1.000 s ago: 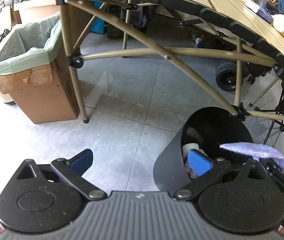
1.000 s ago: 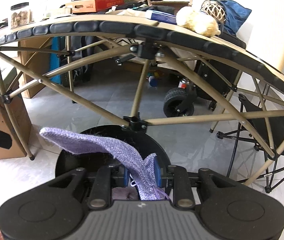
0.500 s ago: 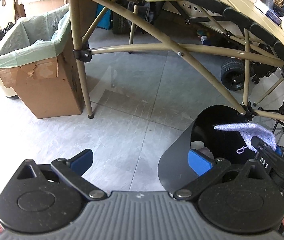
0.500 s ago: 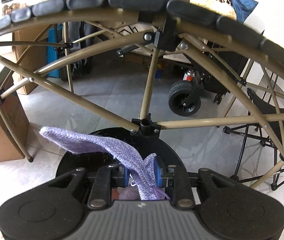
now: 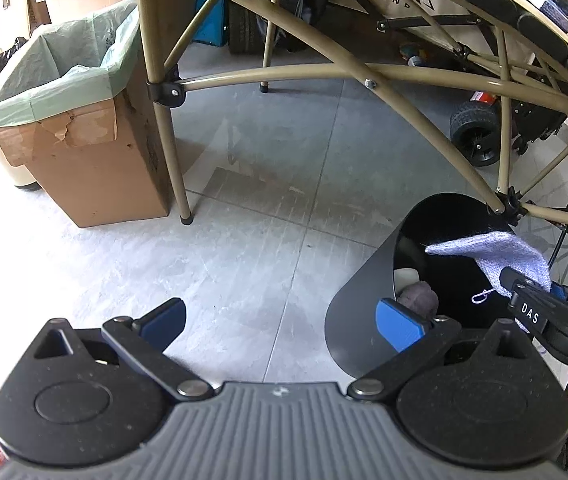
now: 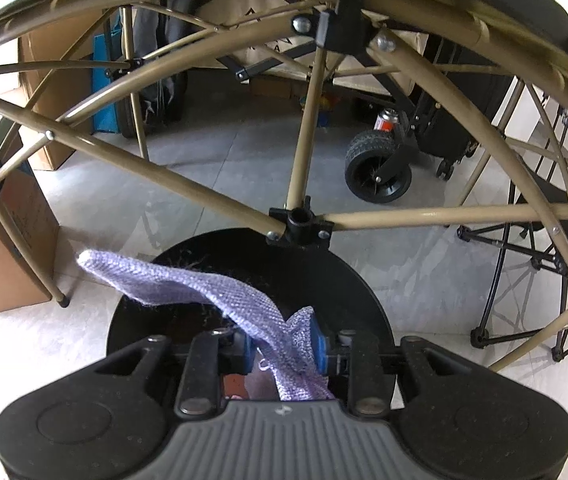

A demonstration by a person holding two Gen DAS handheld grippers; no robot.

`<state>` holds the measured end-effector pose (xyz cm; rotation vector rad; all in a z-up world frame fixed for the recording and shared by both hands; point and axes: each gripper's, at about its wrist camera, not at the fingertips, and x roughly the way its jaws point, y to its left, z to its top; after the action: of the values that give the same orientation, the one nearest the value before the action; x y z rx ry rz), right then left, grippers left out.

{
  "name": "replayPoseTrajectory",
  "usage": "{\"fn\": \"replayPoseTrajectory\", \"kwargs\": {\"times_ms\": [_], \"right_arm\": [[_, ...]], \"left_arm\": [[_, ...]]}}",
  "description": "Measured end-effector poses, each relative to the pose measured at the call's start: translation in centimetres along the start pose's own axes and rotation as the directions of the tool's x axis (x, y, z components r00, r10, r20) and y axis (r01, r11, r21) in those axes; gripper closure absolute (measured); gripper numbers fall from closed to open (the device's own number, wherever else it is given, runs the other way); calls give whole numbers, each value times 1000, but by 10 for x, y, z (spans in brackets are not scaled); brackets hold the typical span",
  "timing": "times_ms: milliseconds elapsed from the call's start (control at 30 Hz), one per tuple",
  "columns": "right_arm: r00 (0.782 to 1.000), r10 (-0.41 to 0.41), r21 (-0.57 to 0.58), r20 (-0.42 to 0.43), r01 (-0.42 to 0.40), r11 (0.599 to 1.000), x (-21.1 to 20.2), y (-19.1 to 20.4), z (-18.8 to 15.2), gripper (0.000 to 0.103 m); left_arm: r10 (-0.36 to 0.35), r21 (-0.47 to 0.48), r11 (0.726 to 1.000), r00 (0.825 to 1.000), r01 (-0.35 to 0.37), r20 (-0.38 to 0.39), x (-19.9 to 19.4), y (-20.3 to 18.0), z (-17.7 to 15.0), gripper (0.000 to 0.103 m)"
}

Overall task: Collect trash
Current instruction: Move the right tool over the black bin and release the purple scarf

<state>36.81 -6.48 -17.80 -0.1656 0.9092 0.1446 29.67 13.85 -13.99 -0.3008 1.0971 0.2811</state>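
Right gripper (image 6: pixel 284 346) hangs over the mouth of the black waste bin (image 6: pixel 363 280), pointing steeply down. Its jaws have just been opening and now stand narrow; the purple knitted cloth (image 6: pixel 204 288) lies between the blue pads, draped against the right pad (image 6: pixel 317 346), with a visible gap at the left pad. Whether the cloth is still pinched cannot be told with certainty. The free end of the cloth sticks out to the left over the bin rim.

Left gripper (image 5: pixel 280 320) is spread wide with nothing between its fingers, hanging above the grey floor tiles (image 5: pixel 244 200) just left of the bin. In its view the bin (image 5: pixel 359 320) stands on the floor beneath the tan folding-table frame (image 5: pixel 323 68), touching or just below a frame joint. Inside the bin lie a pale object and a dark crumpled one, not identifiable. A cardboard box lined with a green bag (image 5: pixel 84 152) stands beside the table leg, well apart from the bin.
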Motion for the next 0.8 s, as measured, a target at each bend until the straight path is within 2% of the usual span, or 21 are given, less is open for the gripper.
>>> {"fn": "replayPoseTrajectory", "kwargs": {"times_ms": [100,133,167,233,800], "right_arm": [[1000,20,27,-11,-20,999,0,-3,0,57],[1000,23,35,-16,-23,999,0,-4,0,42],[1000,23,43,-20,-22,999,1,-5,0,23],[999,18,56,-27,-17,998,1,-7,-1,10],[1000,22,89,-21,-20,996,-1,-12,0,9]], "left_arm": [[1,0,1000,1000,-1,-2,0,0,0,0],[1,1,1000,1000,-1,-1,0,0,0,0],[1,1,1000,1000,-1,-2,0,0,0,0],[3,0,1000,1000,-3,-3,1,0,0,0],[5,0,1000,1000,-5,-2,1,1,-2,0]]}}
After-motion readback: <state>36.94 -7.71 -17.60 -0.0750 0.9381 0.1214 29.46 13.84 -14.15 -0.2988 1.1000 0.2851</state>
